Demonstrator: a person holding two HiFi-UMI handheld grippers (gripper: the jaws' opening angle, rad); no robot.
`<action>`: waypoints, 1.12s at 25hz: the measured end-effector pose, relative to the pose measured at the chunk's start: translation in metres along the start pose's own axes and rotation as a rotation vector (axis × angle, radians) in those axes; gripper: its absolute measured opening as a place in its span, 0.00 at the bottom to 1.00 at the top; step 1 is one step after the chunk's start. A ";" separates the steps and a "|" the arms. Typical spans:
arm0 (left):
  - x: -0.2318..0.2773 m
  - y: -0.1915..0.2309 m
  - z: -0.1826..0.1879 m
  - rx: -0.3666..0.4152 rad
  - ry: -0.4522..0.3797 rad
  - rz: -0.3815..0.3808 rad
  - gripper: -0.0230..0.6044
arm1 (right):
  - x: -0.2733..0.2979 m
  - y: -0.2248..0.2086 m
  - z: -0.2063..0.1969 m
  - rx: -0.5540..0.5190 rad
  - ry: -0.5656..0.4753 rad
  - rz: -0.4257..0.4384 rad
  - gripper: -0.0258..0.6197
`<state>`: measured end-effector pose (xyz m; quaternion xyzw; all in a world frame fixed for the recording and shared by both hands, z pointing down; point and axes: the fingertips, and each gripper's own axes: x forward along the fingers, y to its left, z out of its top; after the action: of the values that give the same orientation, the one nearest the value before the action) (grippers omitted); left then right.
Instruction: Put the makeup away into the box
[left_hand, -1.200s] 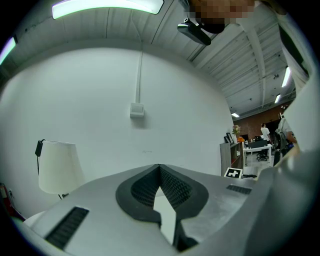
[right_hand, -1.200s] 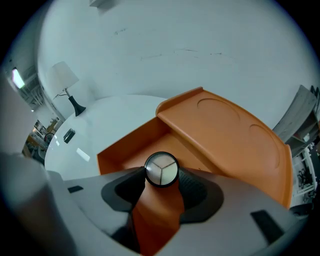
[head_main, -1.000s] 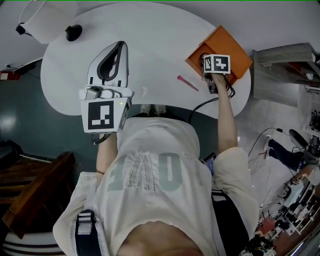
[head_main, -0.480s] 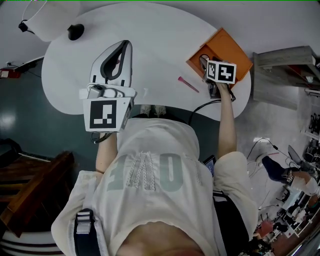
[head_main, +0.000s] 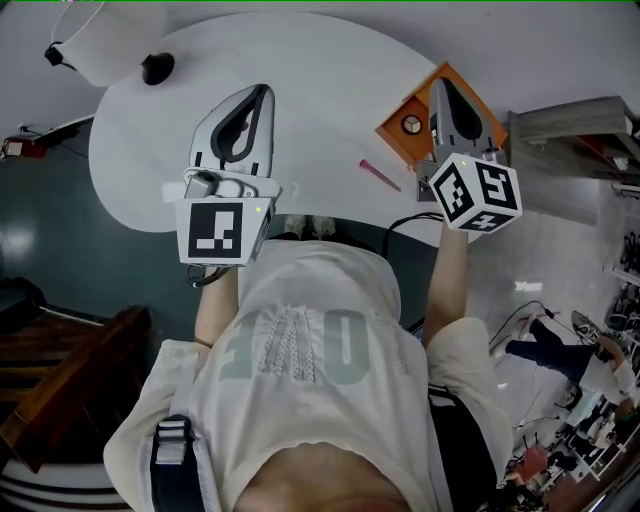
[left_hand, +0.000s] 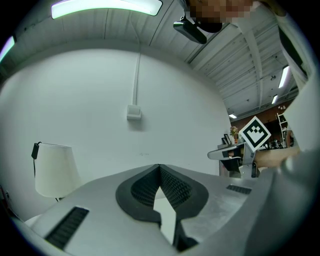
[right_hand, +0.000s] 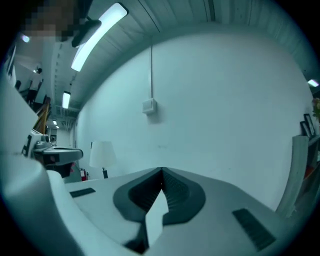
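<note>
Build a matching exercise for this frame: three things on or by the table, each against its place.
Things:
1. thin pink makeup stick
2. small round black object
3. open orange box

Places:
a. right end of the round white table
b. far left, beside the white lampshade
c. bare tabletop, just left of the box

Pairs: 1-c; 2-b; 3-a

White table (head_main: 320, 90) — shaded lamp (left_hand: 52, 170)

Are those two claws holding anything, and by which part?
Nothing. The left gripper is shut empty; the right gripper has just closed, nothing between its jaws.
</note>
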<state>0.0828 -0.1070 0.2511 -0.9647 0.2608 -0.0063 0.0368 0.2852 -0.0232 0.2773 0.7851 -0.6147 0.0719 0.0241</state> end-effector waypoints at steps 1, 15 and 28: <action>-0.001 0.000 0.000 0.001 -0.001 0.001 0.05 | -0.005 0.007 0.008 -0.008 -0.027 0.016 0.05; -0.006 0.001 -0.001 -0.006 0.004 0.001 0.05 | -0.023 0.053 -0.046 -0.231 0.227 0.251 0.28; -0.015 0.006 -0.006 -0.020 0.009 0.013 0.05 | -0.068 0.042 -0.286 -0.554 1.011 0.507 0.30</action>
<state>0.0669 -0.1052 0.2565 -0.9632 0.2673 -0.0080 0.0258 0.2049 0.0679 0.5487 0.4484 -0.6902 0.2759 0.4964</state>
